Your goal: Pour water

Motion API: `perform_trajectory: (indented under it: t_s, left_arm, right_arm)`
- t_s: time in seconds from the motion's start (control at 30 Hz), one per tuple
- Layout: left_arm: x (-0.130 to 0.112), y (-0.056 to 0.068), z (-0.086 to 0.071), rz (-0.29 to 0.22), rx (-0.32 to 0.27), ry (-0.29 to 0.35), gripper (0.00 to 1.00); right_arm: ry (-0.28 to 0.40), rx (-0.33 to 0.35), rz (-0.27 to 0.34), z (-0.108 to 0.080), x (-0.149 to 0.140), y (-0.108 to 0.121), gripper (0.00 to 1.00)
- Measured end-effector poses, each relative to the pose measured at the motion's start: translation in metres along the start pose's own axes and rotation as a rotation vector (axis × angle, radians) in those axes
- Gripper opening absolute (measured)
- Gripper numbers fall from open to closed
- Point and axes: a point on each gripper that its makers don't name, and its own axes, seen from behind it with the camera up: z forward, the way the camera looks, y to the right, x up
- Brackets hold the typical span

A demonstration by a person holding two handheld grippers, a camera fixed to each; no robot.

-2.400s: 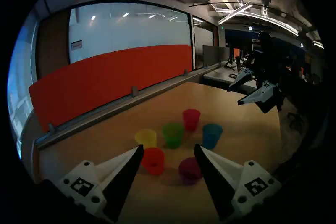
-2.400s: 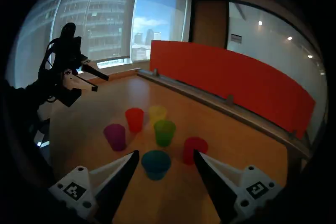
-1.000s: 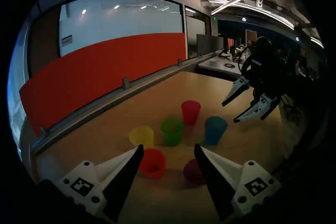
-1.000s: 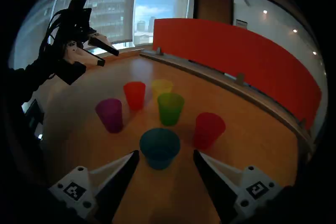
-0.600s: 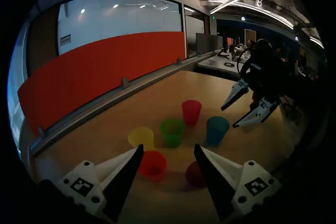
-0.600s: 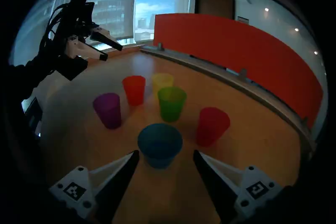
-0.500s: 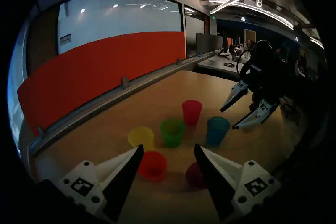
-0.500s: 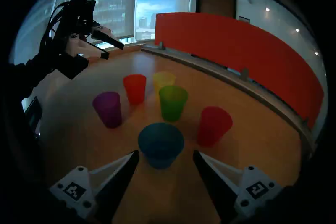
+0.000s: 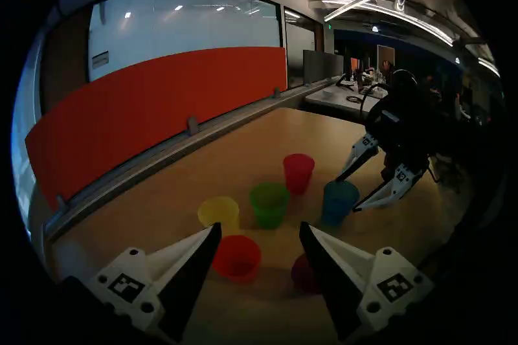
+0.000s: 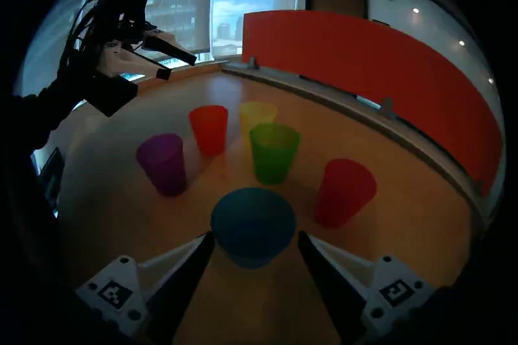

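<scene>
Wood covers the tabletop (image 9: 213, 164), and a long orange wall (image 9: 162, 99) runs behind it. 6 cups stand close together: a blue cup (image 10: 253, 219), a red cup (image 10: 343, 193), a green cup (image 10: 274, 151), a yellow cup (image 10: 258, 115), an orange cup (image 10: 208, 128) and a purple cup (image 10: 162, 164). The right claw (image 10: 256, 236) is wide open and low, with the blue cup between its 2 finger tips. The left claw (image 9: 259, 226) is wide open too and holds nothing. It hangs high up, near the orange cup and purple cup.
</scene>
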Motion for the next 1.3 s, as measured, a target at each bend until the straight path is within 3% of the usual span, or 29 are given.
perform_trajectory:
  t_s: [0.43,0.77,1.0,1.3]
  left_arm:
    - [-0.002,-0.006,0.004,-0.008,0.004,-0.004,0.89]
    - [-0.002,-0.007,0.006,-0.002,0.006,-0.012,0.89]
    - [-0.002,-0.006,0.009,0.002,-0.001,-0.019,0.89]
    - [-0.004,-0.004,0.015,-0.001,-0.015,-0.036,0.89]
  right_arm:
    - [0.008,0.022,0.013,0.019,0.003,-0.001,0.99]
    - [0.014,0.032,0.005,0.021,0.004,-0.003,0.91]
    - [0.034,0.027,0.017,0.017,0.008,0.001,0.91]
    - [0.118,0.006,0.021,-0.003,0.031,0.009,0.91]
